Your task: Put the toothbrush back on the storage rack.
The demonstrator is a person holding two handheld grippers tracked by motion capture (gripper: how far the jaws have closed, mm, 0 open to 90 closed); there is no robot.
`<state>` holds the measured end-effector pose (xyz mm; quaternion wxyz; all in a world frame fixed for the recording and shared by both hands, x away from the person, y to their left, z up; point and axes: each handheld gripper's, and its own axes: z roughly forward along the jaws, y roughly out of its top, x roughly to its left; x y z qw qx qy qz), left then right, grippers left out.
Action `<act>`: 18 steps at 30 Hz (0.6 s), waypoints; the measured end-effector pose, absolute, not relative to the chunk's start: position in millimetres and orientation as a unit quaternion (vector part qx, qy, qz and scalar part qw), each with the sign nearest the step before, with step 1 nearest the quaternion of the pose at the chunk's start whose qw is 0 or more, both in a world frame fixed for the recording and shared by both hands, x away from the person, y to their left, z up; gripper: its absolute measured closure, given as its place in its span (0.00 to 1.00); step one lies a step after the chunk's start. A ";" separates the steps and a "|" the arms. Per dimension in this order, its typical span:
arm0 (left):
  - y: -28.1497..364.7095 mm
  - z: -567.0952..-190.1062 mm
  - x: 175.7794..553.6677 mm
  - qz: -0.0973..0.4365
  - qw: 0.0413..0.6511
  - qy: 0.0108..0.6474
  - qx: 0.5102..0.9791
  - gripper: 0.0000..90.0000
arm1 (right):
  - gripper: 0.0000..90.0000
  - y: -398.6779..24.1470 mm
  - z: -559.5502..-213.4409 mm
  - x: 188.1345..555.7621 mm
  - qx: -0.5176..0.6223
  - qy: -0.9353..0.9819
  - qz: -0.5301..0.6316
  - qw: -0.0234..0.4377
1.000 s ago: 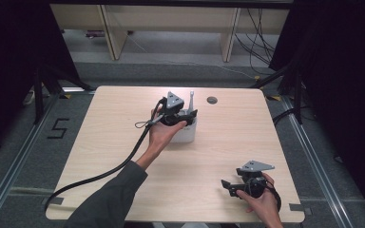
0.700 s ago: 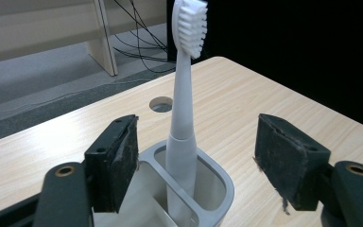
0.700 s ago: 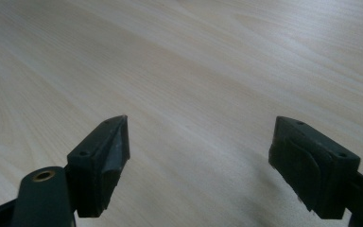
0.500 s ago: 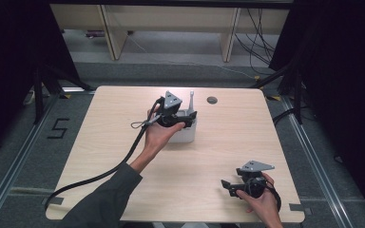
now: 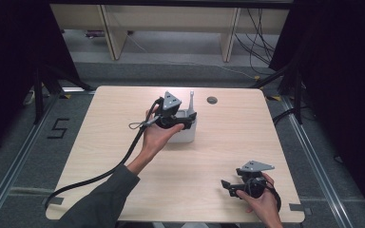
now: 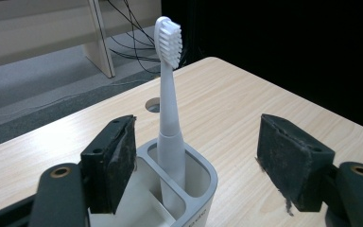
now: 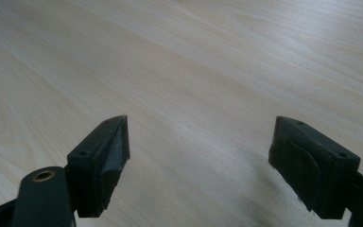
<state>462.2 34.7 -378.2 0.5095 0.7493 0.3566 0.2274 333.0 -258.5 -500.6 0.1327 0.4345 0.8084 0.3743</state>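
Toothbrush (image 6: 169,94) stands upright, bristles up, in a rear compartment of the white holder (image 6: 203,182) near the upper middle of the table (image 5: 123,118) in the high view. Left gripper (image 5: 183,121) hovers over the holder; its fingers (image 6: 111,165) have just been opening and stand spread either side of the brush, touching nothing. Right gripper (image 5: 228,186), lower right, has fingers (image 7: 101,161) spread over bare wood.

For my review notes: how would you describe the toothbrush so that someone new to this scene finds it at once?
Start from the wooden table and go to the white holder near its middle, at the left tool. The toothbrush stands upright in the holder's far compartment, between that tool's open jaws, which have just been opening. It is the one tall white thing, bristled at the top.
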 end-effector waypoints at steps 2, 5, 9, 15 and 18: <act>35.2 -378.2 461.3 0.228 0.506 0.355 0.753 0.32 | 0.24 -260.0 -500.5 334.2 0.427 0.812 0.371 0.141; 36.5 -378.3 459.6 0.228 0.509 0.355 0.751 0.32 | 0.24 -258.6 -500.7 333.0 0.435 0.808 0.374 0.132; 41.6 -378.6 458.9 0.225 0.509 0.358 0.750 0.32 | 0.24 -260.0 -500.5 334.2 0.427 0.812 0.371 0.141; 49.0 -374.5 453.3 0.232 0.508 0.353 0.750 0.32 | 0.24 -259.8 -500.4 334.3 0.428 0.813 0.369 0.140; 54.8 -374.1 451.3 0.230 0.510 0.357 0.748 0.31 | 0.24 -259.9 -500.5 334.3 0.428 0.813 0.370 0.140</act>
